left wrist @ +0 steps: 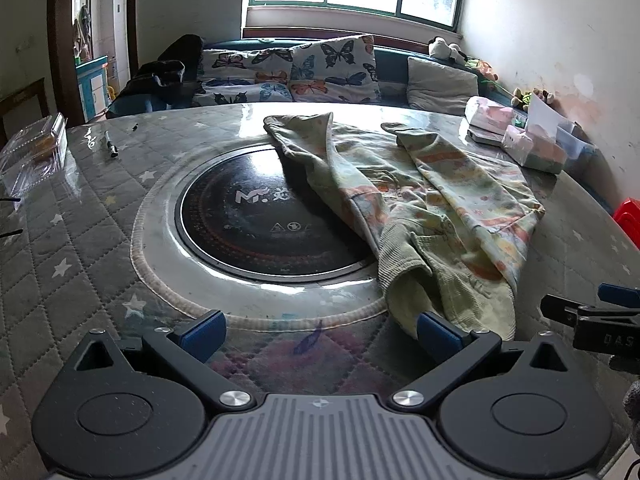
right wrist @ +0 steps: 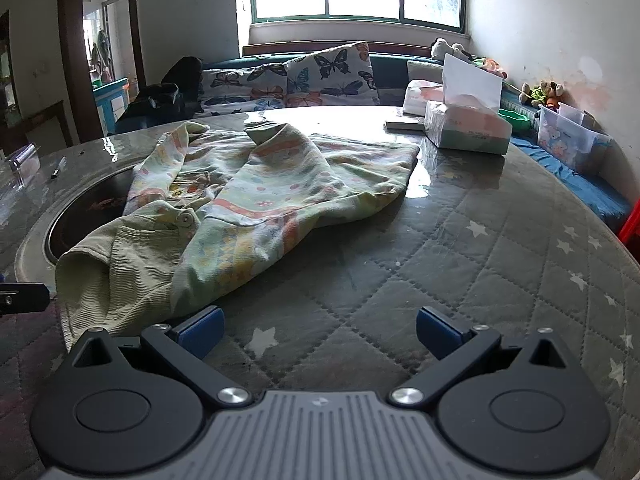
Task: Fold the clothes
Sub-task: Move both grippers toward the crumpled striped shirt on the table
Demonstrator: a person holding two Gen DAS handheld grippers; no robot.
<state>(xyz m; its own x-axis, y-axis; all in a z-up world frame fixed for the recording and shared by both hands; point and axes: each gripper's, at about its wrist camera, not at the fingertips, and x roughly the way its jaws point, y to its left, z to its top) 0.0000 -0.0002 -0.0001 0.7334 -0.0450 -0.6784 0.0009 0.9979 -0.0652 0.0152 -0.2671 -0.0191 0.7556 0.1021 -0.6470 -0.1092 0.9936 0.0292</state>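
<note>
Garment [right wrist: 256, 196] hem partly behind left gripper [left wrist: 320, 334] finger.

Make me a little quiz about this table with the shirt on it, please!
1. True or false: the left gripper is pinching the patterned shirt.
2. What does the shirt partly cover? A) the black round cooktop B) the tissue box C) the pen
3. Fill in: in the right wrist view, the tissue box stands to the ____ of the shirt.

Key:
1. False. Its jaws are wide open, with nothing between them; the right gripper is open too.
2. A
3. right
</note>
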